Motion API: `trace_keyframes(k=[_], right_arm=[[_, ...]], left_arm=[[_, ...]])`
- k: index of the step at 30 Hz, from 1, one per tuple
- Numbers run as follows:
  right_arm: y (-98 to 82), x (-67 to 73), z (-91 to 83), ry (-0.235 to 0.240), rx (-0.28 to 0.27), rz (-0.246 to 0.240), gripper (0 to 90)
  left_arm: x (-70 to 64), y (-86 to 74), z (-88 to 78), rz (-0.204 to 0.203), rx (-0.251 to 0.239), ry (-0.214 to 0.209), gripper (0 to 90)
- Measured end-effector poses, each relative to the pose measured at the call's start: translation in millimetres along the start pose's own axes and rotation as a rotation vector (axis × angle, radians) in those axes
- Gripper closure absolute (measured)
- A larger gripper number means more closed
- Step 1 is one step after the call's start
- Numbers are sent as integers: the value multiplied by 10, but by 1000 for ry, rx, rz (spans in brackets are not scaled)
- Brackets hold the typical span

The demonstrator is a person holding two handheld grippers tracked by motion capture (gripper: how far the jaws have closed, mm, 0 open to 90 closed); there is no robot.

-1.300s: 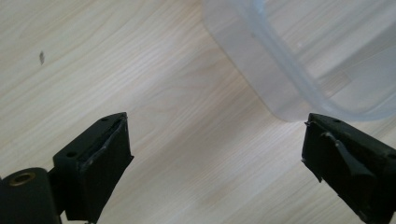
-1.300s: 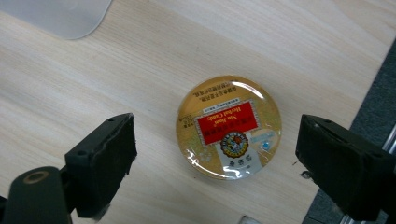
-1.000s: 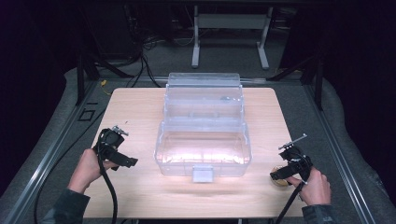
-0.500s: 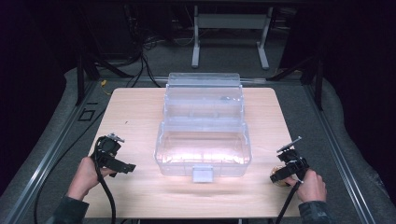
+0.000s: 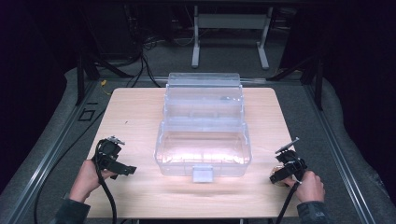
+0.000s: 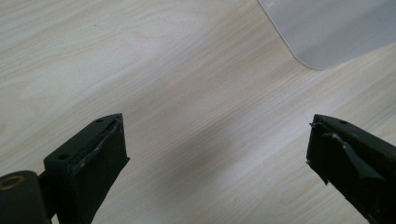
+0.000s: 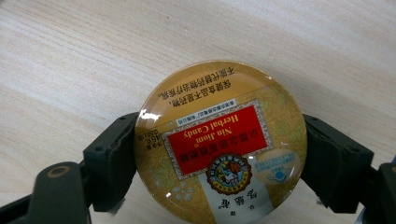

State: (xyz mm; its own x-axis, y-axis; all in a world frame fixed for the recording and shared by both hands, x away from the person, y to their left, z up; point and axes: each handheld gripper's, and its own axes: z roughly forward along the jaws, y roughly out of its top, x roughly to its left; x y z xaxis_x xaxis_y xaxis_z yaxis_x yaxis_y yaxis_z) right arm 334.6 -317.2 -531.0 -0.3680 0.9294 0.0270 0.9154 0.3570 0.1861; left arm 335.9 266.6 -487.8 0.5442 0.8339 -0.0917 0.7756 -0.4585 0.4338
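On the light wooden table (image 5: pixel 140 116), seen from the high view, a clear plastic box (image 5: pixel 203 144) stands in the middle with its lid (image 5: pixel 204 88) thrown back toward the far edge and a small latch (image 5: pixel 203 173) at its near side. The left gripper (image 5: pixel 122 168) is held by the person's left hand (image 5: pixel 86 179) near the near-left corner, well apart from the box, and its black cable (image 5: pixel 108 200) trails down to the table edge. The right gripper (image 5: pixel 279 176) is held by the right hand (image 5: pixel 309 186) near the near-right corner, and something yellowish sits at its tip, too small to read from here. From the left gripper view, the two black jaws stand wide apart over bare wood with nothing between them, so this gripper (image 6: pixel 217 140) is released; a rounded corner of the box (image 6: pixel 327 32) shows at the upper right. From the right gripper view, a round golden candy tin (image 7: pixel 219 144) with a red label lies flat on the table between the two jaws. The jaws have just been closing, and both pads now touch the sides of the tin, so the right gripper (image 7: pixel 219 154) is grasping it.
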Motion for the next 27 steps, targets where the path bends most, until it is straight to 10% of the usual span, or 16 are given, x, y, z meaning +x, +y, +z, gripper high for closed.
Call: trace_keyframes(k=[27], right_arm=[[186, 228, -612, -23, -40, -97, 199]], left_arm=[[89, -28, -45, 8, 23, 34, 48]])
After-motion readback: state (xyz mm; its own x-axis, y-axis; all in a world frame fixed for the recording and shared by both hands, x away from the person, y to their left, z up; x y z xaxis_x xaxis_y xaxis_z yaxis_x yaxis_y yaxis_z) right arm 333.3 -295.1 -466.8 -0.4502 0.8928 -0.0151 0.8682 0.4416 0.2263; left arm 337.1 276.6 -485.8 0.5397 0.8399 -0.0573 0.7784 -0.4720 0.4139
